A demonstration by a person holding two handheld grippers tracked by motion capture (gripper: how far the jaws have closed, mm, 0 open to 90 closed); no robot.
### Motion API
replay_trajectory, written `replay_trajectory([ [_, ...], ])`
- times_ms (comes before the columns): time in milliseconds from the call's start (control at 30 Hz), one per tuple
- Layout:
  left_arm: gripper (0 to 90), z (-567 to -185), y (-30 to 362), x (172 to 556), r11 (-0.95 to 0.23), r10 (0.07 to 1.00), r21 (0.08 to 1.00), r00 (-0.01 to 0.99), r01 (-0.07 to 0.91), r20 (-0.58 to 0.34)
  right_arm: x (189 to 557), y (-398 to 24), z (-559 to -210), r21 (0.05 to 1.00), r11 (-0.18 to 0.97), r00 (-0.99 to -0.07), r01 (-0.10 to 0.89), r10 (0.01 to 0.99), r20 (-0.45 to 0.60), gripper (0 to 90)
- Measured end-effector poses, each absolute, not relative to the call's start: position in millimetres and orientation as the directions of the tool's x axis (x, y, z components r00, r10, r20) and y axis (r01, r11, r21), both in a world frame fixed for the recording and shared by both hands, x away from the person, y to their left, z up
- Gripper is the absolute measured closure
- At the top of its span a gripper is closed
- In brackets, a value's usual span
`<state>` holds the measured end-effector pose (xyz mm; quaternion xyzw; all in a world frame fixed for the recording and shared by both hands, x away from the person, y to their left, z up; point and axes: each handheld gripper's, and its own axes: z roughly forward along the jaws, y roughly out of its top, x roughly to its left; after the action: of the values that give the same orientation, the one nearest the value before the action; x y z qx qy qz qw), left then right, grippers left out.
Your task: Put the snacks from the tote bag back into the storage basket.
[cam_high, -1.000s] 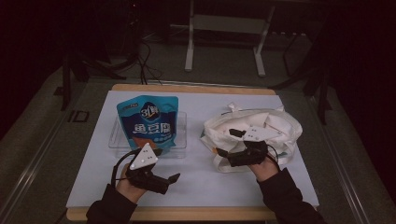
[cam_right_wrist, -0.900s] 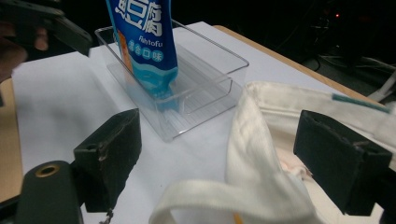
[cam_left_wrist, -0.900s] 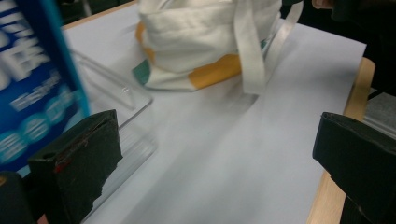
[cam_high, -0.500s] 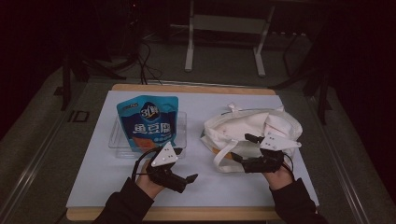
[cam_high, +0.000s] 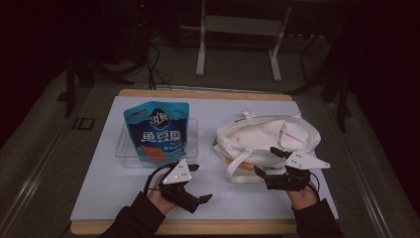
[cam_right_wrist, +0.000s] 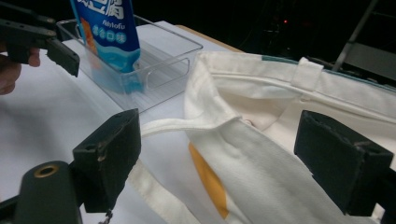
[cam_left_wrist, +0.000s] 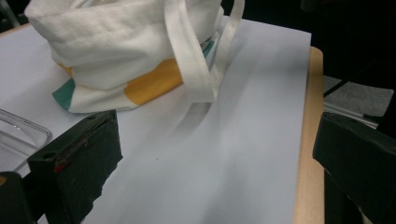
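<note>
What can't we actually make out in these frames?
- Inside of the tote bag: folded cloth covers the opening in the high view and the right gripper view.
- Lower part of the snack pouch: sits in the clear tray, whose wall blurs it; its top is cut off by the right gripper view's edge.
- Small print on the pouch: too small and dim in the high view.
- The tray in the left gripper view: one corner shows, the rest is cut off.

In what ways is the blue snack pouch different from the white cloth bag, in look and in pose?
The snack pouch is glossy blue with printed letters; the cloth bag is plain white with orange and green patches. The pouch stands upright in a clear plastic tray; the bag lies slumped directly on the white sheet. Both are soft containers, and neither is gripped.
</note>
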<state>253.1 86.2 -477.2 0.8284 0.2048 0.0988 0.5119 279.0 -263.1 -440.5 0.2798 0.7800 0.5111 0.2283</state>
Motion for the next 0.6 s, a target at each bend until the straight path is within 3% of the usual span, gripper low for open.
replay_trajectory([
  [600, 1.3, -477.7, 94.3, 250.8, -0.391, 0.463, 0.896, 0.886, 0.209, -0.005, 281.2, -269.4, -443.4, 0.936, 0.295, -0.718, 0.191, 0.692, -0.071, 14.5],
])
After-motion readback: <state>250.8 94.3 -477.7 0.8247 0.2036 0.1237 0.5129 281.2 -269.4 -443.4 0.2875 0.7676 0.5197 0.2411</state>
